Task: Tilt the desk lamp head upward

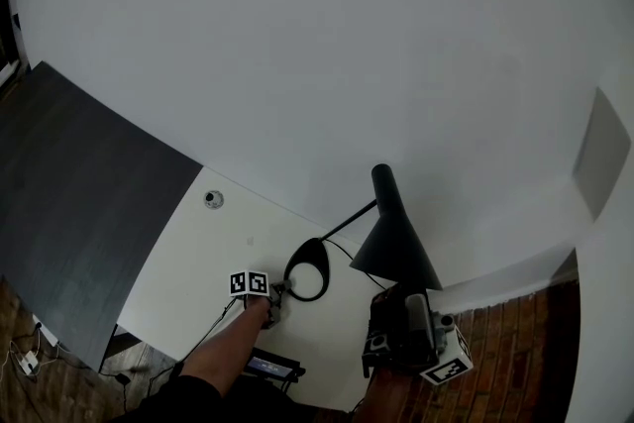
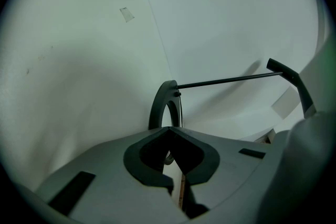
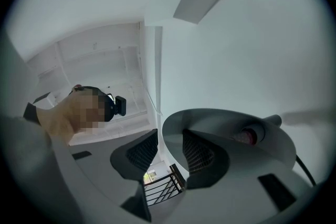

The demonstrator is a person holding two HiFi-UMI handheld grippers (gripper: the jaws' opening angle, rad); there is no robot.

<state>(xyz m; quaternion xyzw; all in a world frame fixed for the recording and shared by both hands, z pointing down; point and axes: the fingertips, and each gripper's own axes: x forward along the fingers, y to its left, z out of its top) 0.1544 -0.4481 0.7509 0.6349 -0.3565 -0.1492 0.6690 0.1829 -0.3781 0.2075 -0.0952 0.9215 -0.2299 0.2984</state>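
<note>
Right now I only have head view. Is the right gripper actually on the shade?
Observer: The right gripper straddles the rim of the shade, one jaw inside and one outside. I can't tell whether they press on it.
Operator: And the left jaws?
Observer: The left gripper is shut, with its tips meeting at the base.

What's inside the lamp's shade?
Looking up into the lamp head, the inside is pale and smooth, with a reddish bulb fitting at the narrow end. One pad of the right gripper covers part of the inner wall.
</note>
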